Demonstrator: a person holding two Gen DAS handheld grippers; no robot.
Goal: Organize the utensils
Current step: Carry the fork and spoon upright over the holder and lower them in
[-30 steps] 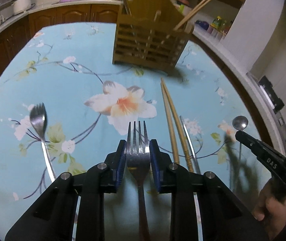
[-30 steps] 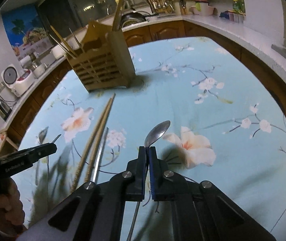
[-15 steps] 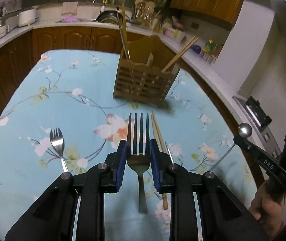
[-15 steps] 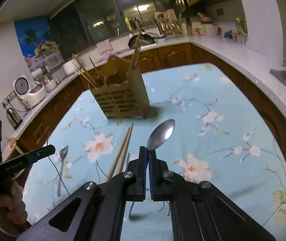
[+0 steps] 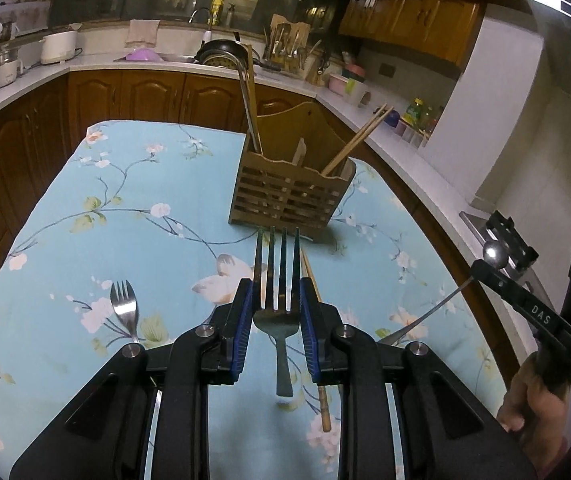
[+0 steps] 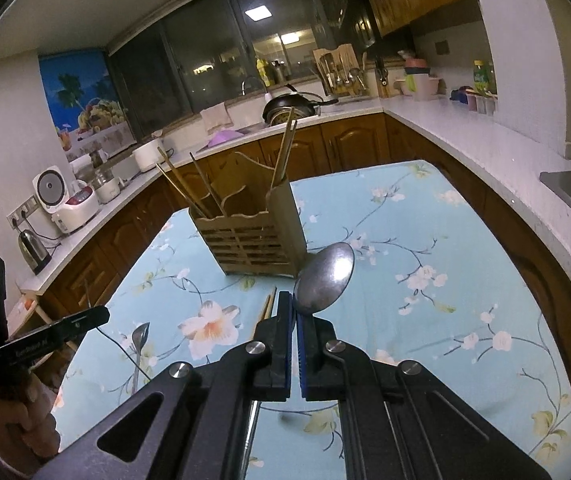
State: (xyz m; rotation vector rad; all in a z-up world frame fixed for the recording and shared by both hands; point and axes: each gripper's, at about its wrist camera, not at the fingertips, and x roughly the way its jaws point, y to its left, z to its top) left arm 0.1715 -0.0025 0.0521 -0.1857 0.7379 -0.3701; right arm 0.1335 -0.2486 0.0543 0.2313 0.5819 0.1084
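My left gripper (image 5: pixel 277 292) is shut on a steel fork (image 5: pixel 277 264), which hangs above the table with its tines toward the slatted wooden utensil holder (image 5: pixel 289 196). My right gripper (image 6: pixel 295 304) is shut on the neck of a steel spoon (image 6: pixel 325 280), whose bowl tilts up to the right, short of the holder (image 6: pixel 253 240). The holder stands upright at the far side of the table, with chopsticks and a long utensil in its compartments. In the left wrist view the right gripper (image 5: pixel 493 270) and spoon bowl (image 5: pixel 495 254) show at the right edge.
A second fork (image 5: pixel 125 308) lies on the blue floral tablecloth (image 5: pixel 145 208) at the left. A pair of wooden chopsticks (image 5: pixel 323 408) lies under my left gripper. Wooden cabinets and a white counter (image 6: pixel 465 132) with appliances ring the table.
Both grippers have risen off the table with the fork and the spoon still held. The holder now sits lower in both views and more of the kitchen shows.
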